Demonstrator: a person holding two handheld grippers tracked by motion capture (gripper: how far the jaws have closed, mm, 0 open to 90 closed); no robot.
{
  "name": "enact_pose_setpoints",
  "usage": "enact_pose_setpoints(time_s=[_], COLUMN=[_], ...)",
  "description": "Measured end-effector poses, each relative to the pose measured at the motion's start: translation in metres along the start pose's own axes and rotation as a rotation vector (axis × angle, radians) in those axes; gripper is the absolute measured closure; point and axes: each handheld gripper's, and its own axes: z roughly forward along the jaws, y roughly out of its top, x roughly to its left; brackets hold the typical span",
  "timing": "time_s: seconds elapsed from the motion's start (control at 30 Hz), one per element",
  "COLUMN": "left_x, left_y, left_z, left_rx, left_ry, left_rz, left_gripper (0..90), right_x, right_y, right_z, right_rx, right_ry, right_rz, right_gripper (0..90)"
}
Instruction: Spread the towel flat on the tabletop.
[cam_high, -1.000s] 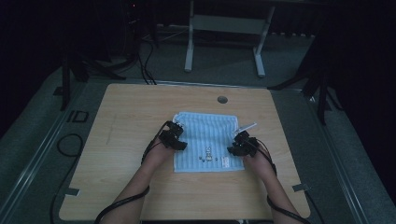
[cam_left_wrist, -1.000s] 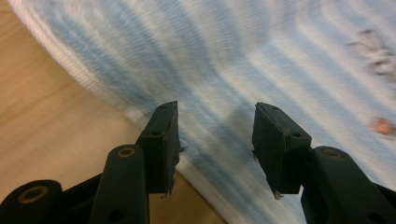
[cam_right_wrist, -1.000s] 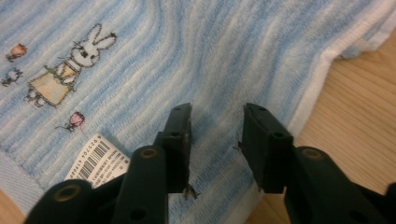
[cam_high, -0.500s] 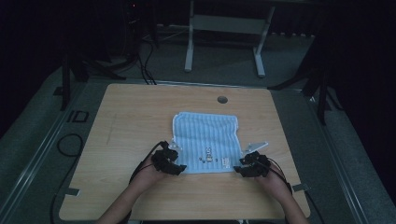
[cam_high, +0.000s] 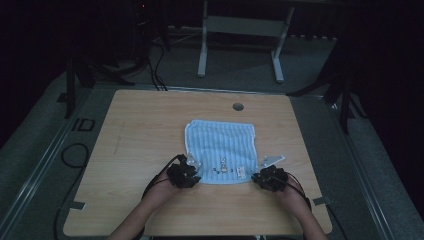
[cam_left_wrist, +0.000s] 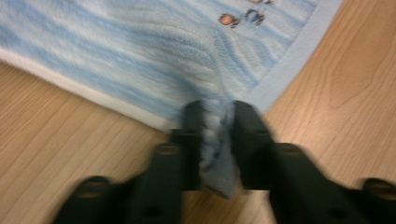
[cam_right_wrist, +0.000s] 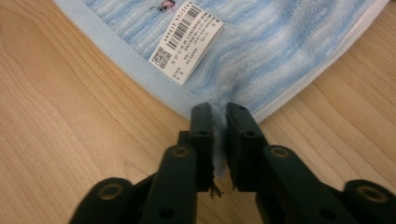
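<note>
A white label (cam_right_wrist: 186, 43) sewn on the blue striped towel (cam_high: 222, 148) carries a barcode and a QR code; its small print is unreadable. The towel lies flat, centred on the wooden bench (cam_high: 140, 130) in a dark room. The left hand-held gripper (cam_left_wrist: 217, 114) and the right hand-held gripper (cam_right_wrist: 218, 112) each pinch a near corner.

I see a wooden counter (cam_high: 150, 130) with a round grommet hole (cam_high: 238, 106) at 12 o'clock, a grey metal stand (cam_high: 240, 35) beyond it, and black cables (cam_high: 150, 65) on the floor at 11.
</note>
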Motion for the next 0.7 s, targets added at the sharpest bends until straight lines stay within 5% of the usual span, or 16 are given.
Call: enact_pose_setpoints(time_s=[0.1, 0.27, 0.37, 0.5, 0.6, 0.63, 0.7], left_x=[-0.004, 0.002, 0.003, -0.012, -0.022, -0.034, -0.047], left_y=[0.004, 0.017, 0.026, 0.027, 0.02, 0.01, -0.003], left_z=[0.001, -0.022, -0.05, -0.089, -0.105, -0.117, -0.122], left_rx=[0.007, -0.052, -0.101, -0.169, -0.194, -0.204, -0.186], left_ry=[0.021, -0.003, -0.002, 0.012, -0.016, -0.038, -0.069], left_rz=[0.022, -0.033, -0.061, -0.033, -0.025, -0.007, 0.013], left_gripper=[83.1, 83.6, 83.6, 83.4, 83.3, 83.2, 82.9], right_x=[0.001, -0.003, -0.001, 0.013, 0.023, 0.037, 0.05], right_y=[0.003, 0.012, 0.022, 0.028, 0.024, 0.014, 0.002], right_z=[0.0, -0.011, -0.034, -0.075, -0.096, -0.116, -0.127], right_rx=[0.014, -0.012, -0.06, -0.142, -0.182, -0.225, -0.243], right_ry=[-0.005, -0.015, -0.029, -0.046, -0.041, -0.027, -0.01], right_rz=[-0.006, 0.005, -0.009, -0.048, -0.064, -0.07, -0.087], right_gripper=[84.1, 84.5, 84.4, 84.4, 84.3, 84.3, 84.2])
